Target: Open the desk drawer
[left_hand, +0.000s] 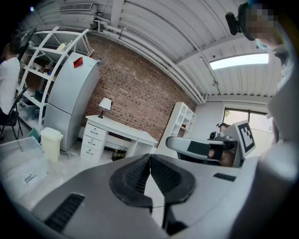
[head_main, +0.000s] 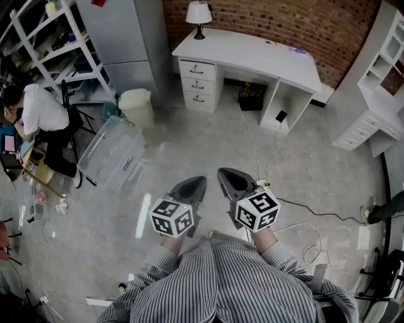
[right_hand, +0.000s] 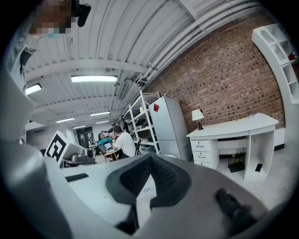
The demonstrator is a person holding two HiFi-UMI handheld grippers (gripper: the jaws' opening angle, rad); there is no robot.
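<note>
Against the brick wall stands the white desk (head_main: 252, 53) with three closed drawers (head_main: 197, 83), well apart from left gripper (head_main: 191, 189) and right gripper (head_main: 231, 180), both closed and empty.

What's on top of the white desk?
A lamp with a white shade stands on the desk, above its three drawers. Some small things lie near the other end, too small to tell. The drawers are shut, so their insides are hidden.
</note>
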